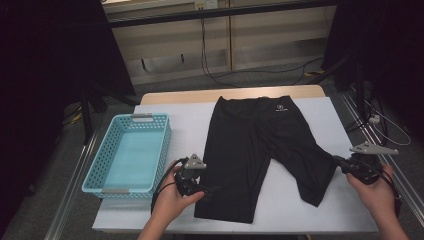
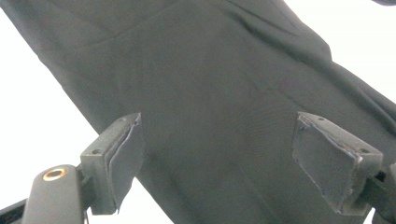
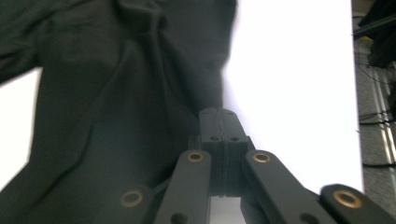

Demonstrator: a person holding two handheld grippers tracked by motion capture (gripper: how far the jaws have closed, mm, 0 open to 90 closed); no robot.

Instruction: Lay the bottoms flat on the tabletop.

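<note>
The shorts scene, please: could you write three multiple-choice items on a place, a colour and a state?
1. Where is the basket?
A. left of the shorts
B. right of them
C. on them

2. What colour is the basket?
A. red
B. light blue
C. black

3. How do the left tongs stand?
A. shut on the basket
B. shut on nothing
C. open over the shorts

Key: 1 A, the high view shows it on the table's left. 2 B, its mesh walls are light blue. 3 C, the left gripper view shows both pads wide apart above the fabric.
</note>
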